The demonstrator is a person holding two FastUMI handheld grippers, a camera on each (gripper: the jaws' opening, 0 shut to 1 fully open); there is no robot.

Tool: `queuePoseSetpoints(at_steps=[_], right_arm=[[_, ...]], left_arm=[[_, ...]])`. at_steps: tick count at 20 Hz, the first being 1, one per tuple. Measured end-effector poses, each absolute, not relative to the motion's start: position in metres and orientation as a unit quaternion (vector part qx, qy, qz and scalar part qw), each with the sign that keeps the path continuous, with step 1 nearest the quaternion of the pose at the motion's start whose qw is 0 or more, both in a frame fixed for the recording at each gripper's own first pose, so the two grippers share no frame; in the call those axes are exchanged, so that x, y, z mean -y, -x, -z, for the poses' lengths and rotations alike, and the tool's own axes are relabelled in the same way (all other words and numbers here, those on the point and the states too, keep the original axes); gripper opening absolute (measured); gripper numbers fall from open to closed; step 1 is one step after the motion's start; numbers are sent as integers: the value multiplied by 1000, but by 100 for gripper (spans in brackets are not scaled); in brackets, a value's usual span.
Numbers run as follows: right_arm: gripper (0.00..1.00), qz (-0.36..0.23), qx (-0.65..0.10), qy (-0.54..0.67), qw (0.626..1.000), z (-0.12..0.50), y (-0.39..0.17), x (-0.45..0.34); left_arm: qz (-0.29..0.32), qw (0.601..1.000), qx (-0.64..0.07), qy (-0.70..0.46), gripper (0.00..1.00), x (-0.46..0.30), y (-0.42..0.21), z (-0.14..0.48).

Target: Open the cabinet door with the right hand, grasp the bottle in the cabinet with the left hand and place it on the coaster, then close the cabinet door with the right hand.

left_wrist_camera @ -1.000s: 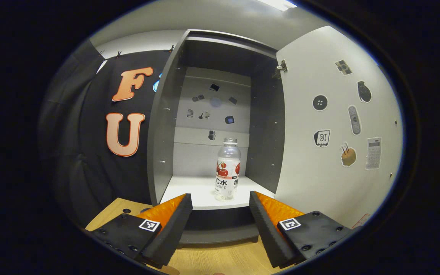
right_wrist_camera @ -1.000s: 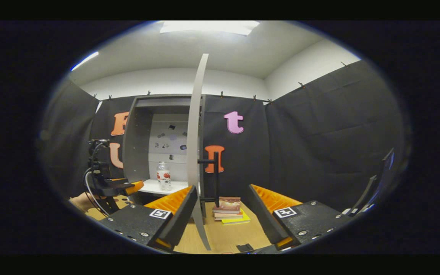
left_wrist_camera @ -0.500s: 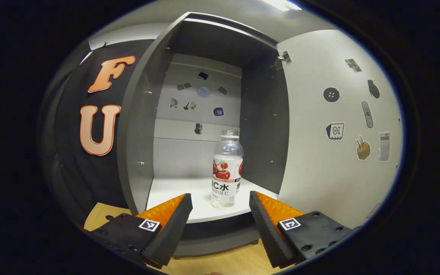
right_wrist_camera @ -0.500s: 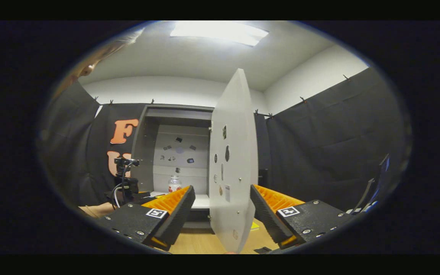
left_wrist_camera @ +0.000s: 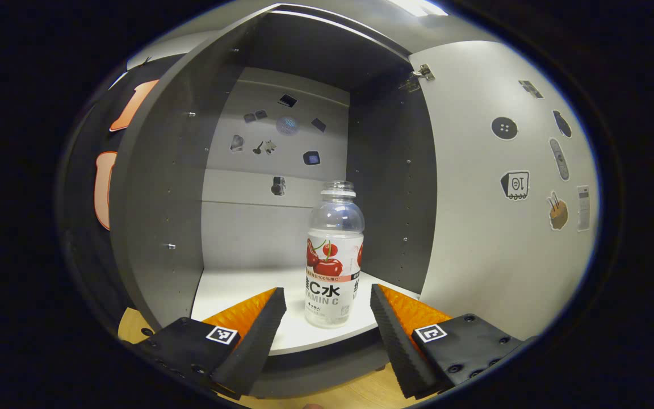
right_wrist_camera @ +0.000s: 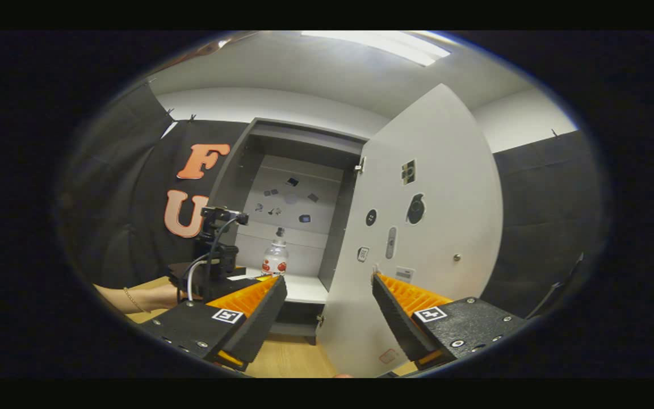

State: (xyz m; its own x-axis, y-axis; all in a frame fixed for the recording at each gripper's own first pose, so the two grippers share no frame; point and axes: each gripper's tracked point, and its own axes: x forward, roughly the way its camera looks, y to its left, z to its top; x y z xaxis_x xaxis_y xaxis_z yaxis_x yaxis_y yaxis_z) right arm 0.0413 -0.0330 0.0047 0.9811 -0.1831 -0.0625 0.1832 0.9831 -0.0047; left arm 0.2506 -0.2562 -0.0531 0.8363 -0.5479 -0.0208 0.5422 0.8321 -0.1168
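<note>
A clear bottle (left_wrist_camera: 332, 261) with a red cherry label stands upright on the white floor of the grey cabinet (left_wrist_camera: 156, 187), near its front edge. My left gripper (left_wrist_camera: 327, 326) is open just in front of it, the bottle's base showing between the fingers without touching them. The cabinet door (left_wrist_camera: 497, 227) hangs wide open on the right. In the right gripper view, my right gripper (right_wrist_camera: 330, 309) is open and holds nothing, facing the door (right_wrist_camera: 418, 238). There the bottle (right_wrist_camera: 275, 262) stands in the cabinet, with the left gripper (right_wrist_camera: 213, 267) and a hand before it.
Small stickers dot the cabinet's back wall (left_wrist_camera: 281, 125) and the inside of the door. A wooden table top (right_wrist_camera: 287, 358) runs under the cabinet. Black cloth walls close the booth on both sides.
My left gripper has moved in close to the bottle, which now looms larger between its fingers. The right gripper has swung to the door's inner side, and the door shows wider open.
</note>
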Motion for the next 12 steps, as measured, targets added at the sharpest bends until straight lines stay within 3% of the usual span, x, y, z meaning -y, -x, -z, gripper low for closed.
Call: queuePoseSetpoints(at_steps=[7,12], right_arm=[[94,55,-68,-63,994,35,-85,20],[94,69,-92,-82,990,54,-92,28]], left_arm=[[299,954,-30,25,97,280,-281,67],[307,951,-34,14,97,294,-293,75]])
